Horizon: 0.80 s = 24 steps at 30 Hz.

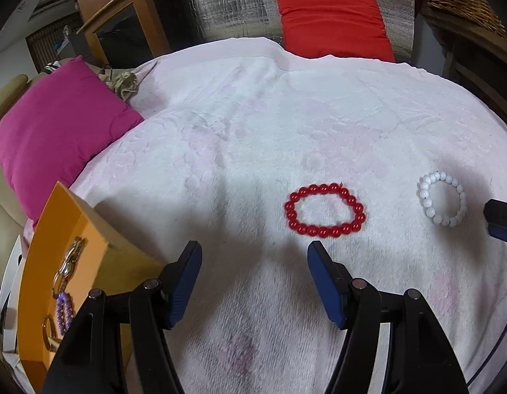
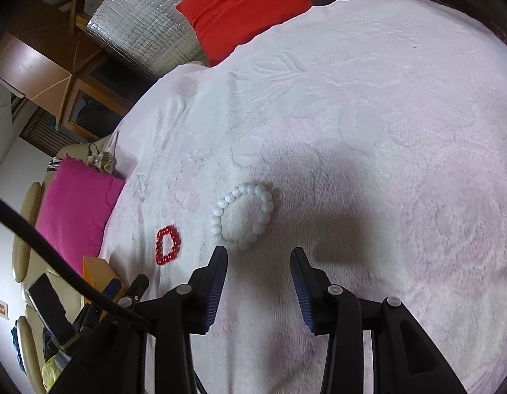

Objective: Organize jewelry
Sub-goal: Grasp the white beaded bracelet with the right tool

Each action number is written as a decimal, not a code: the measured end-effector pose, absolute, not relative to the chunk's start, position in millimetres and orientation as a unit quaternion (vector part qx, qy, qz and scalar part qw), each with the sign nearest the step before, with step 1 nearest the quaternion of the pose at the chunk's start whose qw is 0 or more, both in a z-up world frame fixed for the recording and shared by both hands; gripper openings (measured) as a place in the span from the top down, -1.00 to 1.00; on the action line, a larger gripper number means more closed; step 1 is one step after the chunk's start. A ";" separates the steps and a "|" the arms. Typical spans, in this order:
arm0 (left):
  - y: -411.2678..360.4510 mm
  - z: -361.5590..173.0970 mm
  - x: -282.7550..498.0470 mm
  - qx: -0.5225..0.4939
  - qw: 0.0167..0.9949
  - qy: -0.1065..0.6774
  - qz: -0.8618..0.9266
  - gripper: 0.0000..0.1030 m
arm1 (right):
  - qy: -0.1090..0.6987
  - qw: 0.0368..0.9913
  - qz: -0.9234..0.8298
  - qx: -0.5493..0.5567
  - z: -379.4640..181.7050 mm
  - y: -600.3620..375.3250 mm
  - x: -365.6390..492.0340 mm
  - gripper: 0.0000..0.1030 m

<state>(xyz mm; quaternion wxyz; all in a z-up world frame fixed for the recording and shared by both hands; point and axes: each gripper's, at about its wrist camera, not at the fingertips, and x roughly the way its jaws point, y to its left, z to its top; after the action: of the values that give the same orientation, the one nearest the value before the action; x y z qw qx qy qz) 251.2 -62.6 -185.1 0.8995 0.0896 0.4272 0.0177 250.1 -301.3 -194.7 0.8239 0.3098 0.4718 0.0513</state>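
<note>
Both hand-held grippers hover over the bed with jaws apart and nothing between them: the left gripper [image 1: 255,252] is aimed just near and left of the red glossy round-bead bracelet [image 1: 325,210], and the right gripper [image 2: 259,255] sits just near the white round-bead bracelet [image 2: 243,216], its left finger almost at the near beads. The 2 bracelets lie flat, side by side but apart, the white one to the right of the red.

The step in hand looks like the approach to a pick, with each gripper lined up on its own bracelet. The next move probably calls for lowering until one finger falls inside the ring and one outside, then closing on the bead strand; the soft pile may let the beads sink or roll away.

An orange open cardboard box [image 1: 46,249] stands at the near left edge and already holds a gold chain [image 1: 69,262] and a purple bead strand [image 1: 63,312], so it is likely the destination.

A pale pink embossed plush blanket [image 1: 253,124] covers the surface. A magenta cushion [image 1: 62,131] lies at the left, a red cushion [image 1: 332,23] at the far side against silver quilted foil [image 1: 227,3], with wooden furniture [image 1: 128,23] beyond.
</note>
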 end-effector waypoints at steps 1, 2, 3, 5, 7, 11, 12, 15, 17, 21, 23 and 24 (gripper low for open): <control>-63.4 -185.3 254.1 0.089 0.900 0.427 0.017 -0.31 | 0.471 0.825 0.050 0.308 -195.2 -300.1 252.8 0.17; -64.1 -185.5 256.6 0.089 0.900 0.427 0.017 -0.31 | 0.471 0.826 0.049 0.306 -195.7 -298.8 255.0 0.17; -64.8 -186.0 259.9 0.091 0.900 0.426 0.018 -0.31 | 0.470 0.827 0.048 0.304 -196.2 -297.8 256.9 0.17; -65.3 -187.2 265.9 0.091 0.900 0.425 0.020 -0.31 | 0.469 0.830 0.043 0.300 -197.2 -295.8 260.1 0.17; -65.0 -188.4 270.7 0.090 0.900 0.426 0.020 -0.31 | 0.467 0.832 0.039 0.296 -198.5 -295.1 264.0 0.17; -65.8 -189.7 277.3 0.088 0.901 0.425 0.016 -0.31 | 0.457 0.838 0.031 0.297 -200.7 -296.4 272.7 0.17; -67.0 -189.6 278.2 0.087 0.901 0.424 0.013 -0.31 | 0.455 0.839 0.027 0.297 -201.7 -296.7 275.4 0.17; -72.7 -191.0 280.5 0.091 0.903 0.420 -0.002 -0.38 | 0.461 0.839 0.017 0.288 -205.4 -294.1 282.0 0.16; -72.9 -192.7 283.2 0.089 0.903 0.420 -0.001 -0.50 | 0.459 0.844 0.015 0.276 -203.0 -291.7 282.4 0.16; -71.9 -195.8 288.4 0.068 0.902 0.426 -0.017 -0.50 | 0.460 0.851 0.007 0.253 -203.2 -288.2 283.4 0.28; -73.8 -200.0 290.2 0.054 0.898 0.435 -0.034 -0.50 | 0.460 0.856 0.001 0.238 -202.4 -285.7 284.1 0.38; -74.1 -202.1 290.7 0.049 0.896 0.440 -0.039 -0.50 | 0.460 0.857 -0.001 0.232 -202.3 -284.8 283.9 0.44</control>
<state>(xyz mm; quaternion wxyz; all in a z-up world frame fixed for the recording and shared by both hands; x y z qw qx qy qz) 290.7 -74.1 -202.1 0.8959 0.0490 0.4398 -0.0392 283.9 -284.8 -202.3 0.8571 0.2319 0.4599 -0.0014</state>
